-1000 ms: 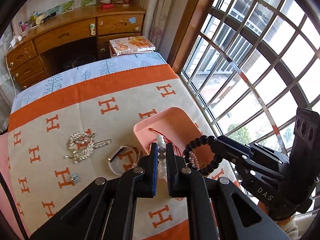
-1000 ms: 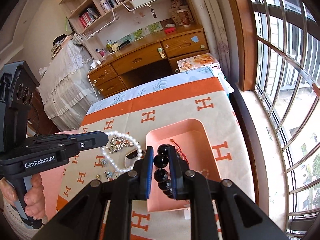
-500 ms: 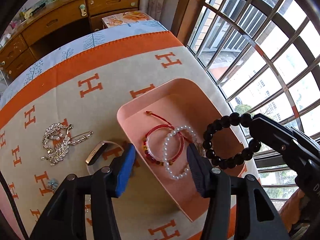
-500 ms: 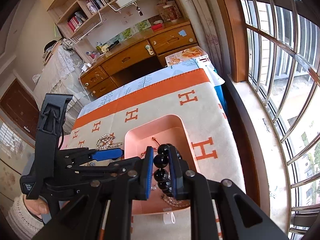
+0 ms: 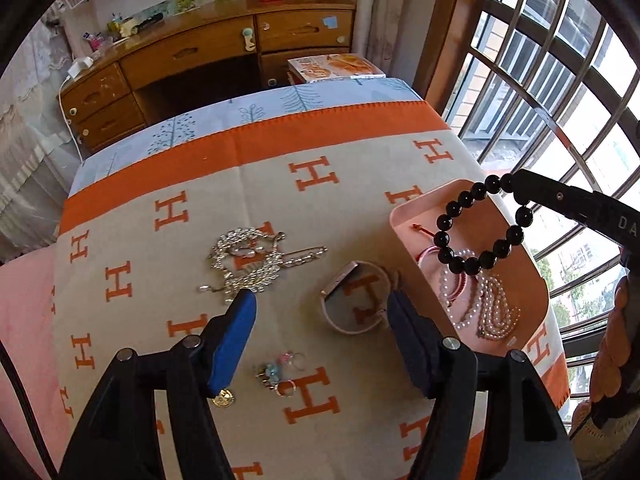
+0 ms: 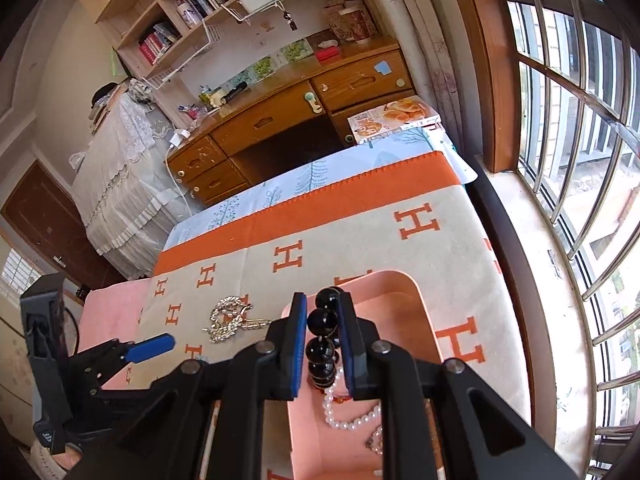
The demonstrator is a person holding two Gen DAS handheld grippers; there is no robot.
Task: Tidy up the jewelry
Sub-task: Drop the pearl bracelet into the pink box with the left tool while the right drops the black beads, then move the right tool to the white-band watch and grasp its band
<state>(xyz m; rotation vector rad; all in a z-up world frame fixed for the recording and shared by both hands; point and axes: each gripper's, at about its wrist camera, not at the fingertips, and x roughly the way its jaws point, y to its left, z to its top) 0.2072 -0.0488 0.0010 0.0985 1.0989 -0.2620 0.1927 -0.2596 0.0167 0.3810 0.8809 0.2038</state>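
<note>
Partly, the right gripper [image 6: 323, 344] hides its clamped black bead bracelet [image 6: 320, 320].

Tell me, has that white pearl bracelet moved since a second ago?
Yes. The white pearl bracelet was pinched in the left gripper above the pink tray; that gripper's jaws have just been opening, empty now, and the pearls lie in the tray.

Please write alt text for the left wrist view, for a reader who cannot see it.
The open left gripper hovers over an orange-and-beige H-patterned blanket, above a pale pink bangle, a silver rhinestone ornament and small rings. At right, the right gripper holds a black bead bracelet over a pink tray containing pearl strands.
</note>
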